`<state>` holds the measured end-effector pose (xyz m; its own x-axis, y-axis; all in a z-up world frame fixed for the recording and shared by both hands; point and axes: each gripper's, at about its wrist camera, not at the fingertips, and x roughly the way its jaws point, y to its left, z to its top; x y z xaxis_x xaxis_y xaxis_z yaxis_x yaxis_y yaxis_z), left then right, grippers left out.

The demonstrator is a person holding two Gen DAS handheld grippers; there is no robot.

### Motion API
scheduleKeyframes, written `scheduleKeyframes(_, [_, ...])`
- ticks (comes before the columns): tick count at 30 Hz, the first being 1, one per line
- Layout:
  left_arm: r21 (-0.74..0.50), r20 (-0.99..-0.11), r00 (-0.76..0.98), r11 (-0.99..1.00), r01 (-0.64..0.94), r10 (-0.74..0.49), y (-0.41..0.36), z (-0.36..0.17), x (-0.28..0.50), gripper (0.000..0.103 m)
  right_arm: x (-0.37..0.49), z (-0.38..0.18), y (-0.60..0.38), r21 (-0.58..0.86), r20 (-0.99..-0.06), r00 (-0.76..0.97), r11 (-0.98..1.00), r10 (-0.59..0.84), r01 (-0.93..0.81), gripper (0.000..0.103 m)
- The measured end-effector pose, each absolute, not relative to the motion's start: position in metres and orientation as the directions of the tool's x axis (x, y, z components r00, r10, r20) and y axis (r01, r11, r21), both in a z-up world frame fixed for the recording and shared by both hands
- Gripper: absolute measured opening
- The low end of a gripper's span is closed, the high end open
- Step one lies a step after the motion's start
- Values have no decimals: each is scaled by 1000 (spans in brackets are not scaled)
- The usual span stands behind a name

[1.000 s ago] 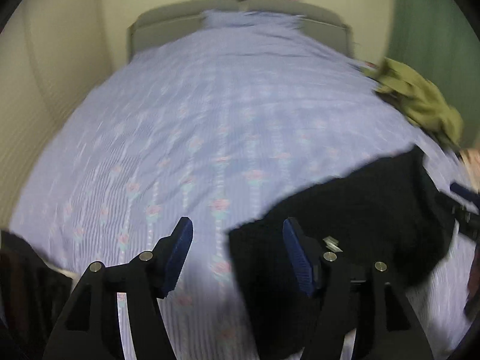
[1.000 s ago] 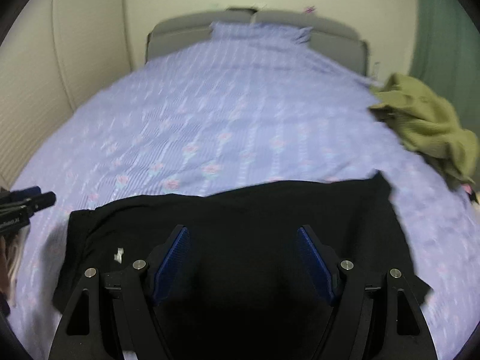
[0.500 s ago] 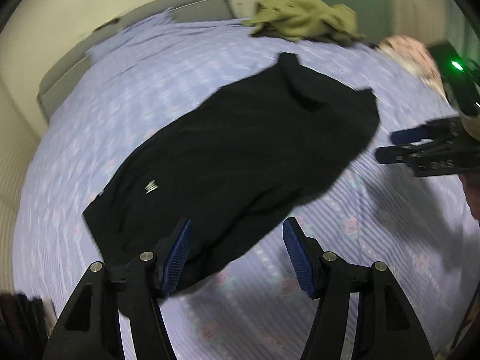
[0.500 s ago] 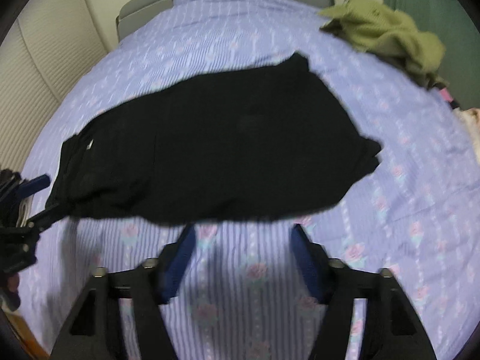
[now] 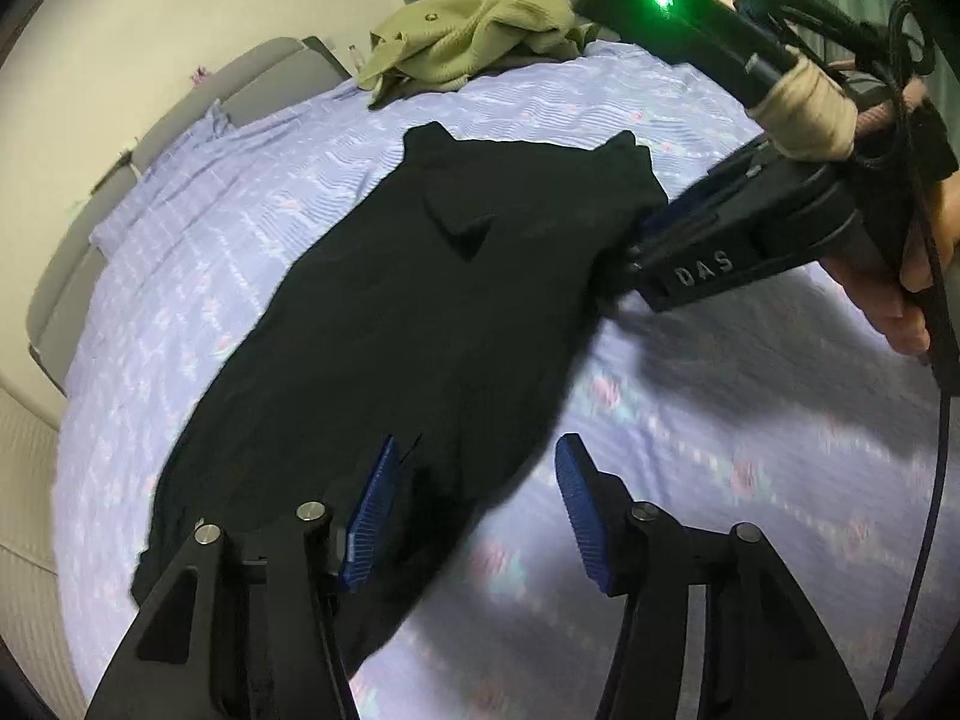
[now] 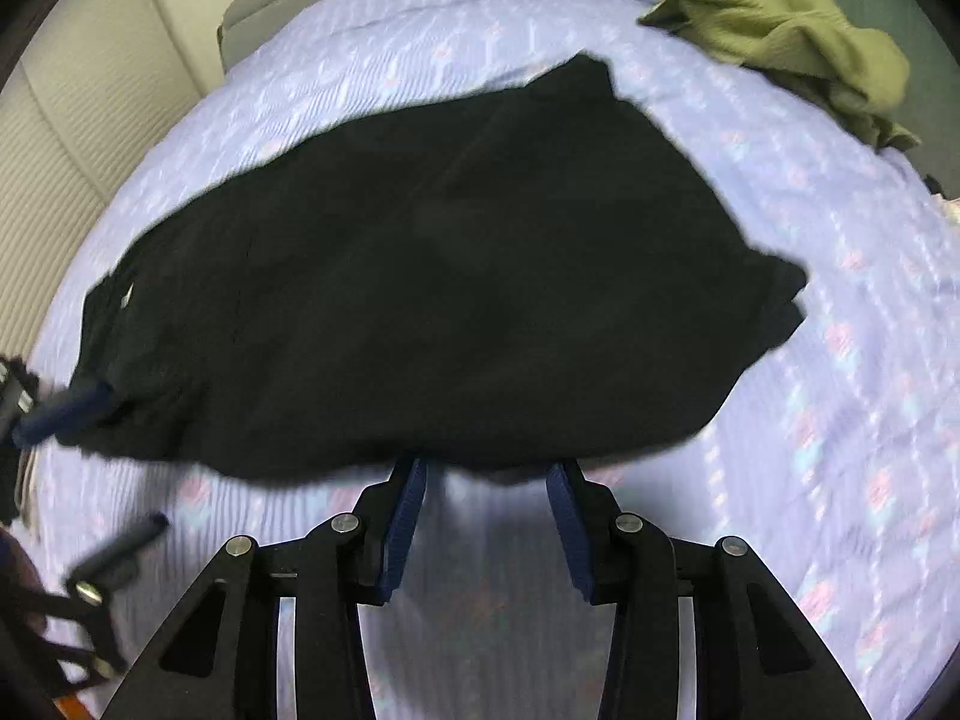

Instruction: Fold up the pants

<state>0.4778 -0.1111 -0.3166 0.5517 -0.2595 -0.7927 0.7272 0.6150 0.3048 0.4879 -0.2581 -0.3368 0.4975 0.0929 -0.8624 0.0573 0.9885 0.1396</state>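
Black pants point(image 5: 408, 300) lie spread flat across the lilac flowered bedsheet point(image 5: 750, 450), running diagonally in the left wrist view. The right wrist view shows them point(image 6: 450, 276) broadside, with a small white mark near the left end that the other view doesn't show. Only the left wrist view shows the right gripper's point(image 5: 645, 234) body, a green light on it, and the hand point(image 5: 912, 276) holding it. Its tips sit at the pants' edge, hidden by fabric. Left gripper point(image 5: 474, 510): jaws wide apart, one blue pad over the pants' edge, holding nothing. In its own view the right gripper point(image 6: 486, 516) is spread open just short of the hem, nothing between the pads. An olive garment point(image 6: 786, 30) is heaped at the far bed corner, well apart from the pants.
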Motion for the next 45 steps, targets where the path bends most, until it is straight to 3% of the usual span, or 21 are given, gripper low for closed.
scheduleKeyframes(4, [211, -818, 501, 662, 719, -284, -122, -319, 504, 45, 508, -323, -267, 131, -841, 533, 991, 95, 30, 43])
scheduleKeyframes(7, [125, -842, 451, 708, 695, -294, -122, -321, 532, 27, 525, -310, -270, 138, -814, 571, 990, 108, 10, 43])
scheduleKeyframes(8, [79, -853, 426, 730, 678, -303, -120, -321, 545, 26, 531, -306, -271, 143, -806, 580, 990, 115, 2, 43])
scheduleKeyframes(13, [-48, -875, 382, 837, 545, -298, -100, -327, 594, 26, 550, -299, -280, 138, -805, 584, 990, 108, 6, 43])
scheduleKeyframes(18, [-139, -885, 335, 870, 474, -323, -90, -339, 615, 26, 512, -282, -289, 275, -760, 613, 961, 215, 4, 43])
scheduleKeyframes(24, [-122, -888, 339, 871, 476, -310, -90, -343, 612, 27, 498, -313, -238, 300, -796, 501, 940, 340, -162, 43])
scheduleKeyframes(35, [-167, -890, 320, 885, 435, -325, -80, -349, 626, 27, 547, -331, -203, 244, -822, 459, 937, 337, -251, 43])
scheduleKeyframes(37, [-187, -888, 317, 891, 413, -333, -75, -343, 623, 34, 554, -338, -202, 223, -840, 439, 940, 320, -258, 43])
scheduleKeyframes(40, [-170, -863, 399, 923, 346, -309, -50, -319, 604, 56, 558, -343, -198, 192, -852, 433, 945, 294, -264, 14])
scheduleKeyframes(45, [-191, -852, 477, 976, 105, -218, 26, -285, 542, 72, 524, -324, -219, 248, -855, 407, 943, 320, -222, 10])
